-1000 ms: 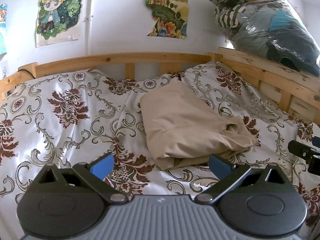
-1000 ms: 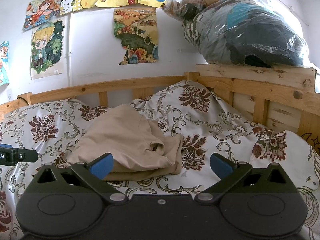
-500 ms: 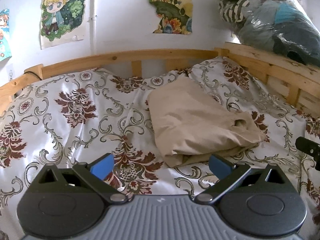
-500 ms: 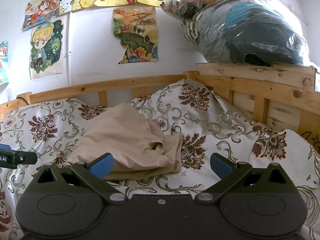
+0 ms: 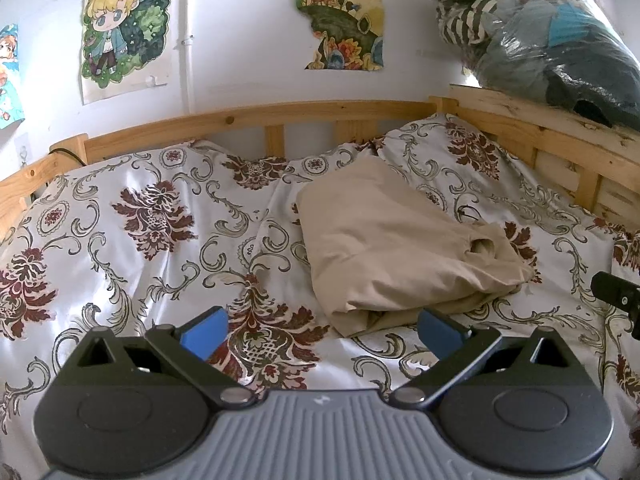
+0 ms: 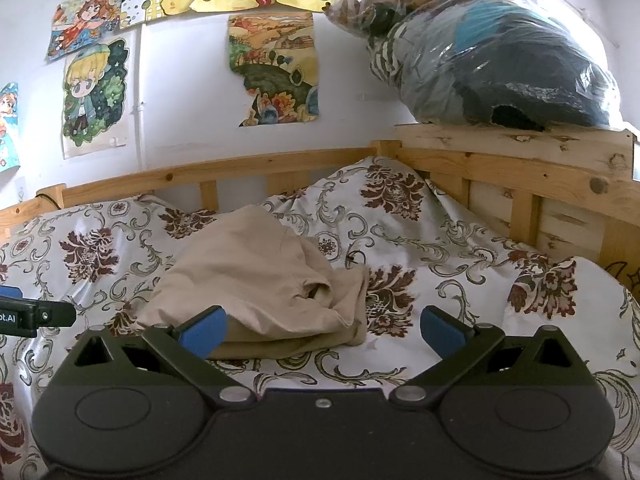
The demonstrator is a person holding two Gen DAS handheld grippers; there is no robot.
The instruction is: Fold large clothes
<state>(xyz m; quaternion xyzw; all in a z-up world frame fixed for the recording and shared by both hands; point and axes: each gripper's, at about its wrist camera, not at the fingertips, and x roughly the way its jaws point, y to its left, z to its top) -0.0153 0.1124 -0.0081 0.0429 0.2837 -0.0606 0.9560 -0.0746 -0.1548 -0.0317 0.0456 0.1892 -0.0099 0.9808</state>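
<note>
Folded beige garment on a patterned bed, two empty grippers hovering at its near edge.

The bed [image 5: 132, 216] carries the beige garment [image 5: 392, 248] toward its far right corner, long axis running from the headboard [image 5: 248, 120] toward the grippers. The left gripper [image 5: 320, 330] and right gripper [image 6: 322, 328] both gape wide, holding nothing; the garment lies ahead-right of the left, ahead-left of the right, about equally near.

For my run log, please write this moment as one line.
left hand-held gripper: open, empty | right hand-held gripper: open, empty | beige garment: folded on bed, untouched
</note>
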